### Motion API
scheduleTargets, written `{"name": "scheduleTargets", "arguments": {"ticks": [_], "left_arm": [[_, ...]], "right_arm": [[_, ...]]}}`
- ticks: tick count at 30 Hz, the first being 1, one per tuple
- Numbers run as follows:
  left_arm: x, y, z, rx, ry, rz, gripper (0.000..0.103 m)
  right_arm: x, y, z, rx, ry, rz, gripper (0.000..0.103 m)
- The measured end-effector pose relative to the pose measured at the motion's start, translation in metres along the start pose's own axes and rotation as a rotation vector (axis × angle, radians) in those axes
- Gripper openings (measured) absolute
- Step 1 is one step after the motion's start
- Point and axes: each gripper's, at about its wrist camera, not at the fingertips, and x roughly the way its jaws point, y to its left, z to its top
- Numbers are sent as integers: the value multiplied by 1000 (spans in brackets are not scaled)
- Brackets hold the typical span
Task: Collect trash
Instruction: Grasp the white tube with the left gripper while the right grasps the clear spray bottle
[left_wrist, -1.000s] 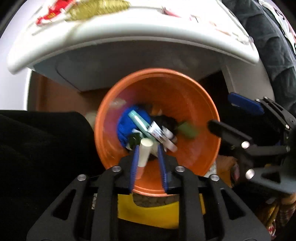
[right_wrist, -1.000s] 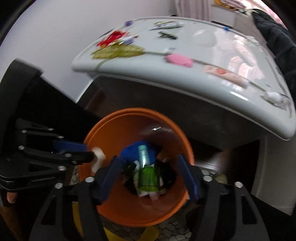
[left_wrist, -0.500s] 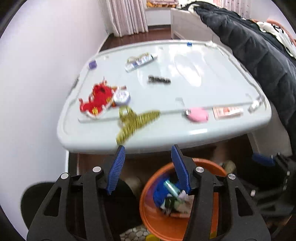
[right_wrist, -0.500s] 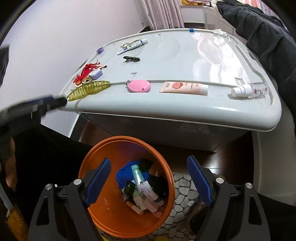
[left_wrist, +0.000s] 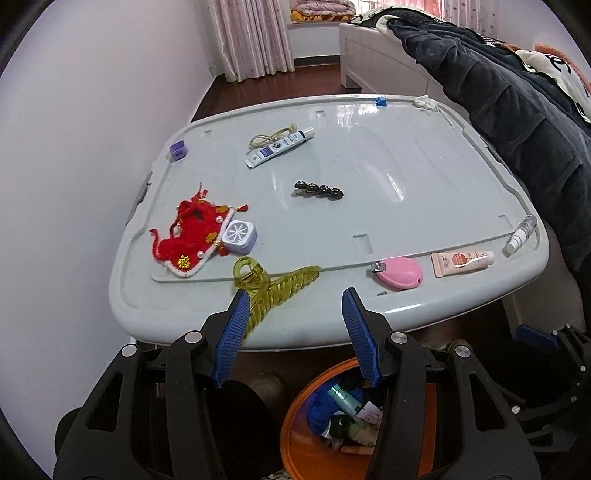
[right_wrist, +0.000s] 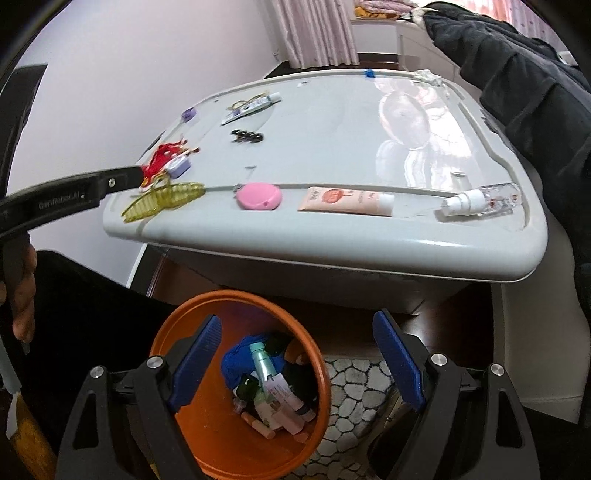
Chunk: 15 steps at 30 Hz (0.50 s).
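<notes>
The orange bin (left_wrist: 291, 428) stands on the floor below the table edge and holds several bottles, tubes and a blue cloth (right_wrist: 236, 363). My left gripper (left_wrist: 293, 301) is open and empty, above the bin, with its fingertips over the table's near edge beside a yellow hair claw (left_wrist: 284, 286). My right gripper (right_wrist: 297, 321) is open wide and empty over the bin (right_wrist: 166, 328). On the grey table top (left_wrist: 369, 155) lie a pink clipper case (left_wrist: 400, 275), a peach tube (left_wrist: 461, 258), a small spray bottle (left_wrist: 521, 234) and a white-blue tube (left_wrist: 279, 146).
Also on the table are a red knitted piece (left_wrist: 188, 236), a purple-white box (left_wrist: 240, 236), a black hair clip (left_wrist: 319, 190) and a hair tie (left_wrist: 269, 136). A dark coat (left_wrist: 517, 110) hangs at the right. A pebble mat (right_wrist: 354, 387) lies beside the bin.
My left gripper let go of a white stick into the bin, opened, then rose and tilted up toward the table. My right gripper's jaws widened and it drew back from the bin.
</notes>
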Motion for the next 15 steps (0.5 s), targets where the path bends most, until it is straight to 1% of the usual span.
{"name": "scheduleTargets", "arguments": {"ticks": [2, 4, 5, 7, 8, 10, 12, 14, 15], "left_arm": [[4, 0, 4, -1, 1, -7, 52], [7, -3, 10, 4, -2, -17, 52], [8, -4, 14, 7, -11, -24, 52], [9, -7, 24, 5, -39, -49, 54], [10, -8, 29, 3, -53, -59, 57], [10, -14, 40, -6, -96, -93, 59], [11, -18, 45, -7, -126, -98, 59], [15, -22, 47, -16, -150, -116, 59], [18, -24, 45, -22, -150, -125, 59]], "right_arm": [[-1, -5, 3, 7, -5, -19, 82], [-8, -20, 11, 40, -32, -80, 82], [-15, -34, 17, 80, -60, -129, 82], [-26, -60, 28, 174, -92, -192, 82], [-31, -72, 33, 213, -103, -210, 82], [-37, -99, 46, 289, -99, -259, 82], [-35, -118, 57, 342, -89, -277, 82], [-27, -128, 64, 378, -59, -256, 82], [-21, -131, 68, 393, -45, -236, 80]]}}
